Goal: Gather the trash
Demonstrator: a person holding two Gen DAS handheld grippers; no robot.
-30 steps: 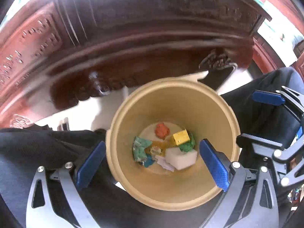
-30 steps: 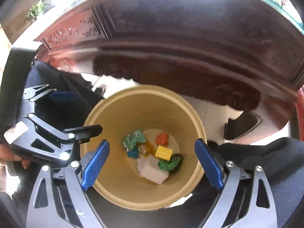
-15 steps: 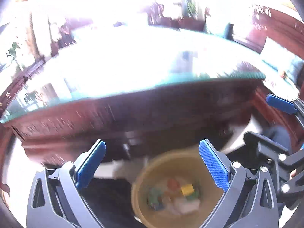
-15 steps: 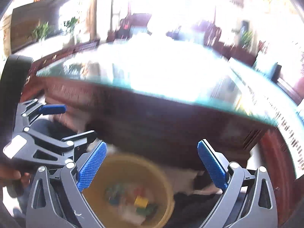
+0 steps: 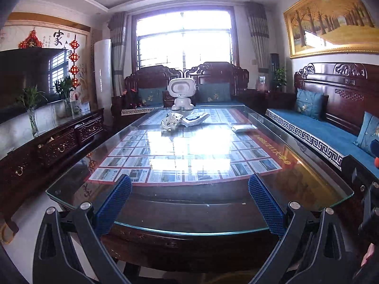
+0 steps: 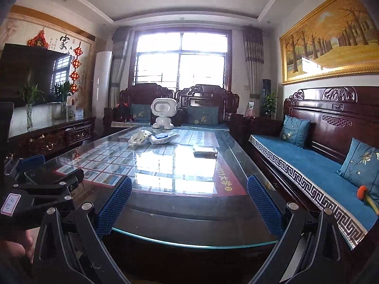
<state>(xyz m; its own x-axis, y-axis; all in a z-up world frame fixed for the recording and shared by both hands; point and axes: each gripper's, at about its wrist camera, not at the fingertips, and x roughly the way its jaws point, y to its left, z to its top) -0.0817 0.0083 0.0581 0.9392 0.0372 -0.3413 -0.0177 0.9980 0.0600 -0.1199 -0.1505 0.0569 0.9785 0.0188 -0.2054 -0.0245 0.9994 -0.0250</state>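
We hold the left gripper (image 5: 189,201) and the right gripper (image 6: 188,201) spread wide and empty above the near edge of the glass table (image 5: 308,184). Far on it lie a crumpled wrapper (image 5: 171,121), a flat packet (image 5: 194,118) and a white robot toy (image 5: 182,94); nothing stands between.

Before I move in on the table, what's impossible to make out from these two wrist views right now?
- Crumpled white item: too far in both views to identify.
- Flat white packet: glare hides its label.
- Table middle: window reflection washes it out.
- Floor below the near edge: cut off by both open grippers.
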